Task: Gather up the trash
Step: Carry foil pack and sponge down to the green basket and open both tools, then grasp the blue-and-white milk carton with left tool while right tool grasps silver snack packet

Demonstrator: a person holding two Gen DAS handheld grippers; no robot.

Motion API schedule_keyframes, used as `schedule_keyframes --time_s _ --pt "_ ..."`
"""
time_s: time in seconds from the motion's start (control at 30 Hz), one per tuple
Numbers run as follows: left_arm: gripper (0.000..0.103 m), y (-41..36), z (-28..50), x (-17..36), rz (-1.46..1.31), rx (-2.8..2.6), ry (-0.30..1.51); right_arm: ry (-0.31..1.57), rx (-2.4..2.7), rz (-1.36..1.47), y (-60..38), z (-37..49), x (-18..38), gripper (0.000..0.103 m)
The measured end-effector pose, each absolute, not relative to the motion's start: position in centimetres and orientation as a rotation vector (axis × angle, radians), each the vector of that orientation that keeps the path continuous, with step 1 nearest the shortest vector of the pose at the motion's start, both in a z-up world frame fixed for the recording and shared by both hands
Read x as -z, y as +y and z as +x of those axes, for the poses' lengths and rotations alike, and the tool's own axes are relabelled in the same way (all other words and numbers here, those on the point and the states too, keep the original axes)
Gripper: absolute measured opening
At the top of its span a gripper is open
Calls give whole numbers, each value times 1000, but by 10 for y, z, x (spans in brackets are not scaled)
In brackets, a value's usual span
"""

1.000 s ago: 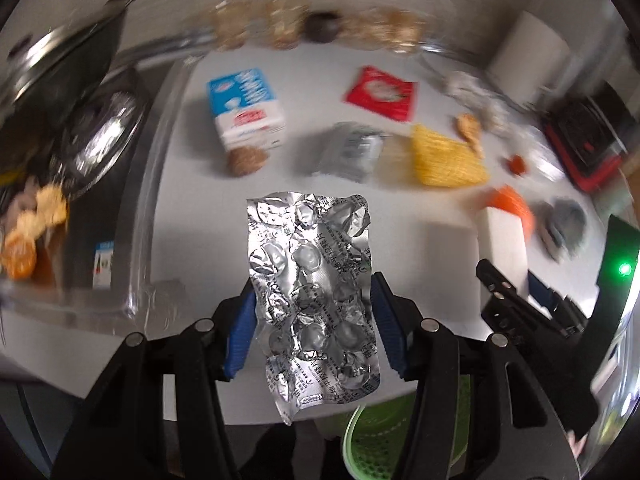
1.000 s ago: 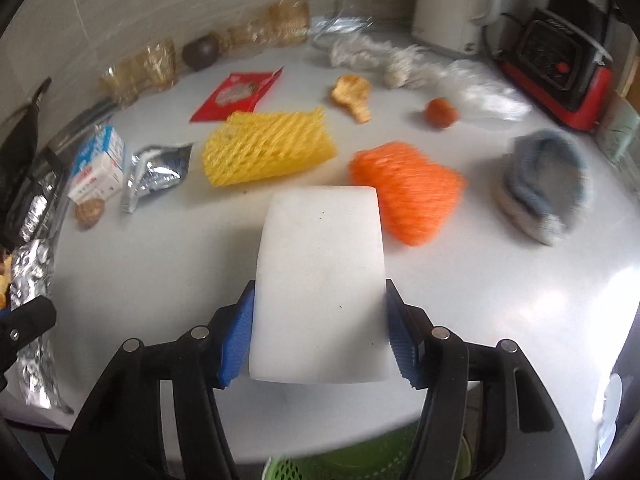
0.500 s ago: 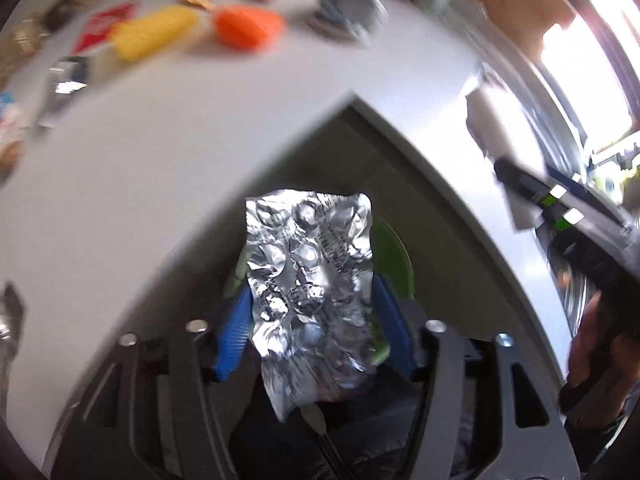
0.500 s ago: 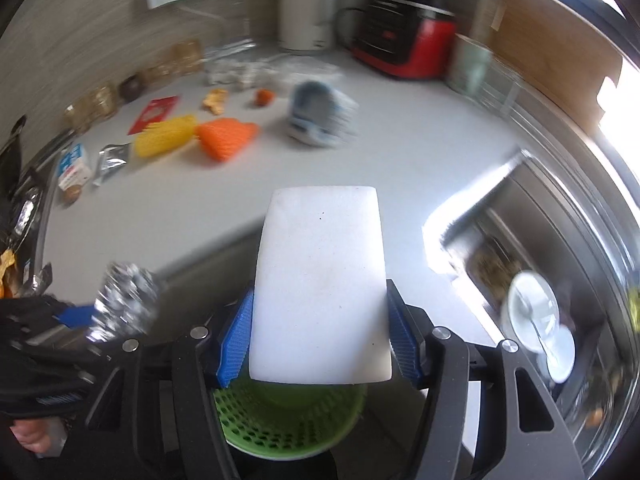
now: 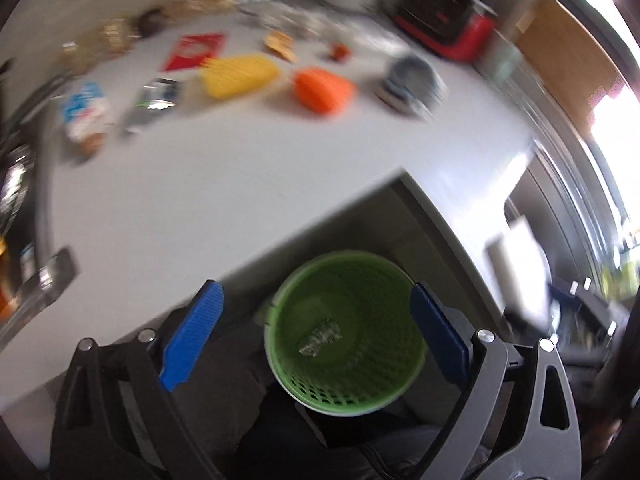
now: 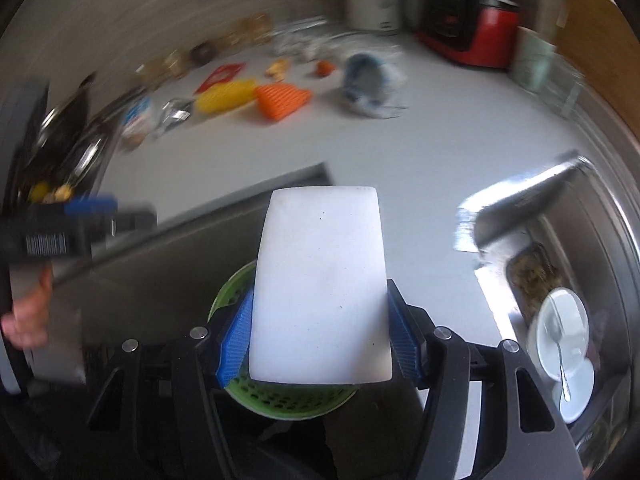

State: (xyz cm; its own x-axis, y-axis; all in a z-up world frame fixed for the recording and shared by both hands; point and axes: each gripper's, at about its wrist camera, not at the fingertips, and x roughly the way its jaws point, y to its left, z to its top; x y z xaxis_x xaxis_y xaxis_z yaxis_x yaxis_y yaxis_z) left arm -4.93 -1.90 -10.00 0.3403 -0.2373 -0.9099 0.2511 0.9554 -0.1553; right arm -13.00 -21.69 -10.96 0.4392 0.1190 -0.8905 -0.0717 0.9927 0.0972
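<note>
The green bin [image 5: 344,332] stands on the floor, directly below the left gripper [image 5: 316,334], and it shows between the two blue pads [image 5: 192,334]. Inside lies one crumpled foil piece [image 5: 320,338], on the bottom of the bin, far under the fingertips. The jaws of this gripper are opening and stand wide apart; nothing is between them at their own level.

The right gripper [image 6: 320,344] is clamped on one white block [image 6: 320,292]; both blue pads [image 6: 236,340] press its sides. The block stands up ahead of the fingers and hides most of the bin [image 6: 280,400], which is just below it. I cannot tell from this view what is in the bin.

Beyond both grippers, on the white counter [image 5: 200,200], trash lies well apart from them: one yellow net [image 5: 238,74], one orange net [image 5: 324,88], one red packet [image 5: 194,50], one silver pouch [image 5: 154,100] and one blue-white carton [image 5: 86,114]. They are blurred.

To the right of the right gripper is a steel sink [image 6: 560,280]. It holds one white bowl [image 6: 562,332] with a spoon [image 6: 560,352] in it, and a tray with food scraps [image 6: 532,276].
</note>
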Motion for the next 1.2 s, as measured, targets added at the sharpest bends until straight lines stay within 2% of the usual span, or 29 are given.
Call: schedule_keyframes --time_s 0.03,0.1,0.3,0.67,1.2 --pt "91 -13 -48 98 2 295 1172 1122 -149 22 -213 -128 114 66" --pt "93 -6 -45 93 -22 227 1142 1140 -183 -34 -205 -125 122 86" --pt "94 15 -42 81 -72 130 1093 1091 -212 -59 -203 -111 114 97" --pt "94 80 -3 81 -94 35 1067 950 -185 38 -183 -61 72 100" --pt "94 212 155 114 -179 -68 1134 960 -164 105 -59 94 81 100"
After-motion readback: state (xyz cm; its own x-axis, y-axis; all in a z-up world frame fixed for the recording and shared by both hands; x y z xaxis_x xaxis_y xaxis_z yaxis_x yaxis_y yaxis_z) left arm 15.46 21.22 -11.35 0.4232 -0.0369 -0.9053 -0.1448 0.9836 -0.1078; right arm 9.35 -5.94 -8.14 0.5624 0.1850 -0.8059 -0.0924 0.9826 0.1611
